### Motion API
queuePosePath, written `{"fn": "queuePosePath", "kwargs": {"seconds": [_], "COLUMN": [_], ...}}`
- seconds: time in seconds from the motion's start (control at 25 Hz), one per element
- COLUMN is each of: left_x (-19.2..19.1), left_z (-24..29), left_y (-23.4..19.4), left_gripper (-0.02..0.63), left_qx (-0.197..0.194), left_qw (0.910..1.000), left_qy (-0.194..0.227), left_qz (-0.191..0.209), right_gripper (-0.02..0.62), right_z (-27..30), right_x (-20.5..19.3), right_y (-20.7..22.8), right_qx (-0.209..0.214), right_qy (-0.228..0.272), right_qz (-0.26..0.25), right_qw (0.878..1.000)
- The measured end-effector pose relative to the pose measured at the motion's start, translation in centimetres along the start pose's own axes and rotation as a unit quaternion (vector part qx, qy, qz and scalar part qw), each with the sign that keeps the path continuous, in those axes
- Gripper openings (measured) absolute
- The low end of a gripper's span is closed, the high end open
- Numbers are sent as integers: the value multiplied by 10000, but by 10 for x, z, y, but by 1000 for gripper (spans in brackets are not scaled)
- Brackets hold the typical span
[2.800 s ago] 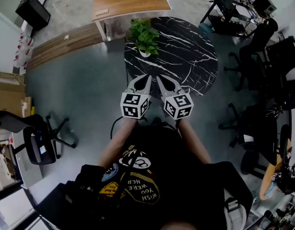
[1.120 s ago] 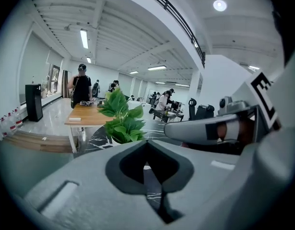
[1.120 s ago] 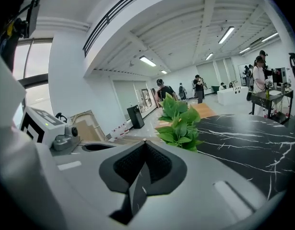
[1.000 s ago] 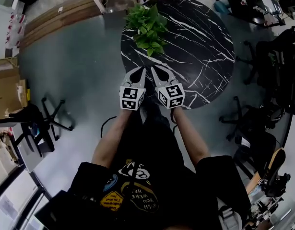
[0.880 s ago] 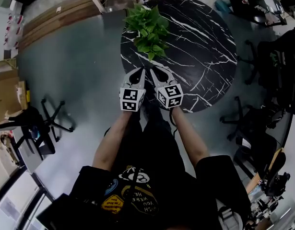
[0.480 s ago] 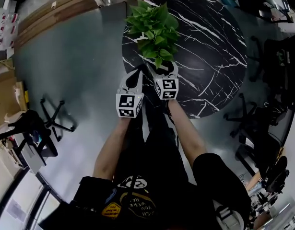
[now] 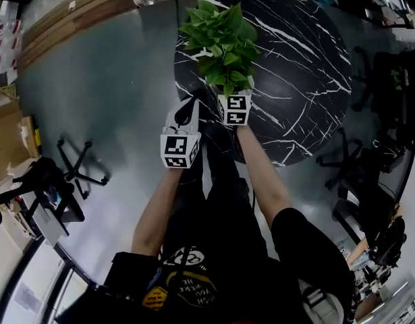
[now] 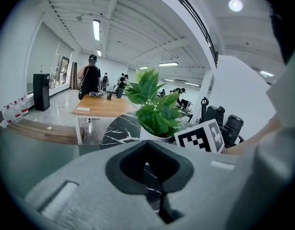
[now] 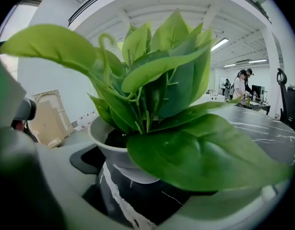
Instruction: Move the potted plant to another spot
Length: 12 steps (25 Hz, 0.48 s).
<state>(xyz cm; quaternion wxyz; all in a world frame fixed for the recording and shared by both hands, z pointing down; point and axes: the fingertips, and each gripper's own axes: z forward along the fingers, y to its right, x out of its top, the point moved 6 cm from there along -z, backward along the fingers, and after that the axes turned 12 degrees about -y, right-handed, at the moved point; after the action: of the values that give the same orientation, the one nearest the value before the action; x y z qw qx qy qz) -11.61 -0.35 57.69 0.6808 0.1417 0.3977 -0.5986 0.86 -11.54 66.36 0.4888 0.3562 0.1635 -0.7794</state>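
Closed claw [image 8: 148,145], potted plant [image 8: 155,107] beyond on black marble table [image 8: 118,129]

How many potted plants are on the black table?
1: the potted plant stands on the round black marble table, near its left edge in the head view. No second pot shows in any view, though the leaves could hide a small one.

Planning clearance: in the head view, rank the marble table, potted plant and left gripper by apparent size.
Largest to smallest: marble table, potted plant, left gripper, which sits nearer the camera, so it looks bigger than it is.
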Motion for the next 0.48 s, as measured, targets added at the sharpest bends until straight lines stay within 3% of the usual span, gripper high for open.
{"fn": "queuePosePath", "kwargs": {"seconds": [0.12, 0.28, 0.48], "left_x": [1, 3, 2], "left_z": [0, -2, -7], "left_y": [-2, -7, -19], "left_gripper": [3, 3, 3], "left_qx": [19, 31, 81], "left_qw": [10000, 10000, 9999], "left_qy": [27, 54, 43], "left_qz": [-5, -37, -102], "right_gripper": [486, 485, 485], "right_z": [5, 9, 23], "right_x": [-2, 6, 16], "right_y": [-3, -11, -39], "right_qx": [-83, -88, 205], "right_qy": [15, 38, 30], "right_qz": [-117, -117, -322], "right_qw": [9999, 9999, 9993]}}
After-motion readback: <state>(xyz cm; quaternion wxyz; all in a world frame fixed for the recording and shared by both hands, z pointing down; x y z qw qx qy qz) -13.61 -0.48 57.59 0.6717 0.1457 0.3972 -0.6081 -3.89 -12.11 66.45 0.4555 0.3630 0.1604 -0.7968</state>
